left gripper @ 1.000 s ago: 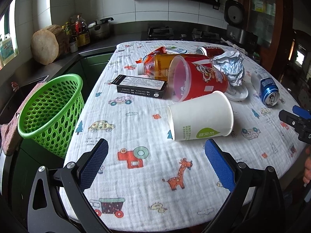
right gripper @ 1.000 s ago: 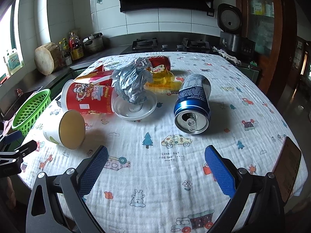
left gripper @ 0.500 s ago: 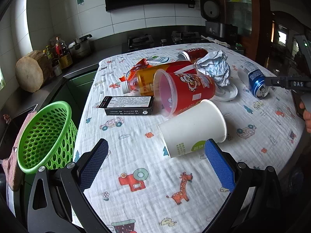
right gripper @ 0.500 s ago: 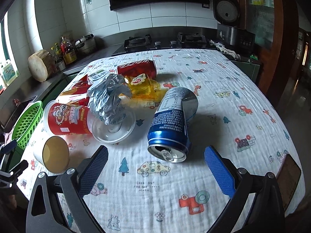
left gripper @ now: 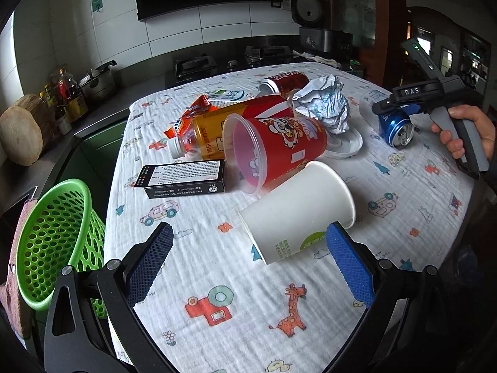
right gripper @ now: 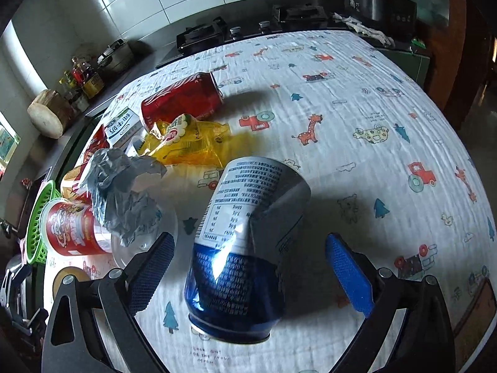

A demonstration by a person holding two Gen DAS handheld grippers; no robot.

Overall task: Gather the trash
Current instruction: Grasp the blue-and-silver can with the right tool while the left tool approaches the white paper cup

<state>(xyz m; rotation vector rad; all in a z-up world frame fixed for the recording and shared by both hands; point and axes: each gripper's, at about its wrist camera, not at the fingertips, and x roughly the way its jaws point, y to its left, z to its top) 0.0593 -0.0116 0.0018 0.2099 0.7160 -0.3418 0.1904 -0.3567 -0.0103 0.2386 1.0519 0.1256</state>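
Closing in on the dented blue can (right gripper: 245, 248), I now have it lying on its side between my right gripper (right gripper: 248, 267)'s spread jaws, its open end toward me; a second ago it lay well ahead of the fingers. The jaws have just been narrowing a little, but neither pad presses the can yet, so nothing is gripped. To me this means the first pickup is about to happen: the jaws need only shut on the can's body.

Just left of the can sits the crumpled foil (right gripper: 121, 192) on a clear lid, with the red noodle cup (right gripper: 74, 227) beyond it on the left. Farther off lie the yellow wrapper (right gripper: 192, 143) and the red can (right gripper: 183, 99).

My left gripper (left gripper: 248, 264) hangs at the near edge of the table (left gripper: 419, 186), jaws spread and empty, the white paper cup (left gripper: 295, 211) on its side just ahead of them. It has rolled slightly, so the view sits more tilted than before. The green basket (left gripper: 52, 236) stands off the table's left edge, well apart from the blue can, so the carry will be a long one across the clutter.
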